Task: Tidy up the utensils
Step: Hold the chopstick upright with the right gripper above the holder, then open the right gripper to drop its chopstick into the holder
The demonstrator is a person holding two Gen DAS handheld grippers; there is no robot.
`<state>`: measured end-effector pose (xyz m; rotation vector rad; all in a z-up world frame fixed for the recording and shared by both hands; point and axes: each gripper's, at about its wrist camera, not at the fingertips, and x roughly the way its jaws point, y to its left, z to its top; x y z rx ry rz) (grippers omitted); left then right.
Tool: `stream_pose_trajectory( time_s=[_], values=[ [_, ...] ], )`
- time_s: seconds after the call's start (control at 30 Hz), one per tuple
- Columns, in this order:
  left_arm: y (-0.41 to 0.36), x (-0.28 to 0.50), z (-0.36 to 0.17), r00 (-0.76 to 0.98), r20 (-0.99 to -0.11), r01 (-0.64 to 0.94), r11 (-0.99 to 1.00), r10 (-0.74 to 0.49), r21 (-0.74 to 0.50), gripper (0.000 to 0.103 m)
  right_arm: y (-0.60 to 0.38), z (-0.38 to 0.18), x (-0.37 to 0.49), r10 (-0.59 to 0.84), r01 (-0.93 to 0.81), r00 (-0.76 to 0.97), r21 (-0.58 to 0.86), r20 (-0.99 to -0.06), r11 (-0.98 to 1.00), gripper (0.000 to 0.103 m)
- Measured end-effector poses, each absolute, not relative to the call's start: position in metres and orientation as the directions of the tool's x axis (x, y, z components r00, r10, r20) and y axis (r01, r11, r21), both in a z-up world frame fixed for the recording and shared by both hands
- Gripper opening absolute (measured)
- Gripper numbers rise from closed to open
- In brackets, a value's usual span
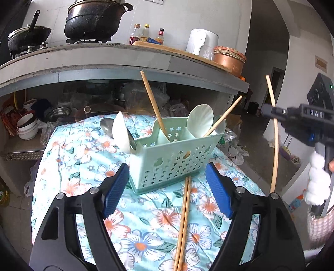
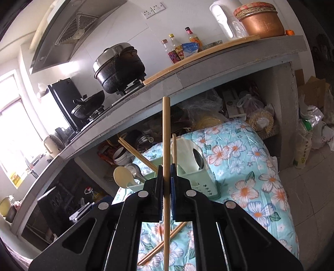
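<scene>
A pale green utensil basket (image 1: 173, 158) (image 2: 205, 177) stands on the floral cloth (image 1: 87, 152). It holds two chopsticks (image 1: 153, 104), white spoons (image 1: 200, 121) and a metal spoon (image 1: 107, 125). Two more chopsticks (image 1: 184, 218) (image 2: 165, 244) lie on the cloth in front of the basket. My left gripper (image 1: 167, 187) is open, its blue pads either side of those lying chopsticks and apart from them. My right gripper (image 2: 166, 181) is shut on one chopstick (image 2: 166, 133) held upright; in the left wrist view that chopstick (image 1: 275, 135) is at the right, with the right gripper (image 1: 269, 110) shut on it.
A grey counter (image 1: 104, 60) runs behind, with black pots (image 1: 91, 18), sauce bottles (image 1: 144, 34), a white kettle (image 1: 200, 41) and a copper pot (image 1: 227, 60). Bowls (image 1: 27, 127) and bags crowd the shelf below. A person's white-gloved hand (image 1: 317, 181) holds the right gripper's handle.
</scene>
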<state>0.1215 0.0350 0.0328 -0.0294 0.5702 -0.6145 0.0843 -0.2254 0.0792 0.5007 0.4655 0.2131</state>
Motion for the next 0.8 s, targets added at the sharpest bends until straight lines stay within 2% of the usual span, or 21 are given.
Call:
stream_pose_trajectory(
  time_s=[0.33, 0.53, 0.8],
  values=[
    [0.045, 0.118, 0.021, 0.661, -0.511, 0.529, 0.824, -0.55, -0.203, 0.072, -0.214, 0.133, 0.137, 0.342, -0.186, 0.898, 0.465, -0.276, 0.865, 0.006],
    [0.051, 0.121, 0.017, 0.658, -0.52, 0.526, 0.827, -0.544, -0.2, 0.073, -0.196, 0.157, 0.172, 0.311, -0.207, 0.923, 0.386, -0.228, 0.899, 0.006],
    [0.063, 0.128, 0.009, 0.659, -0.534, 0.497, 0.839, -0.53, -0.221, 0.073, -0.172, 0.153, 0.223, 0.222, -0.153, 0.942, 0.267, -0.25, 0.951, 0.006]
  ],
)
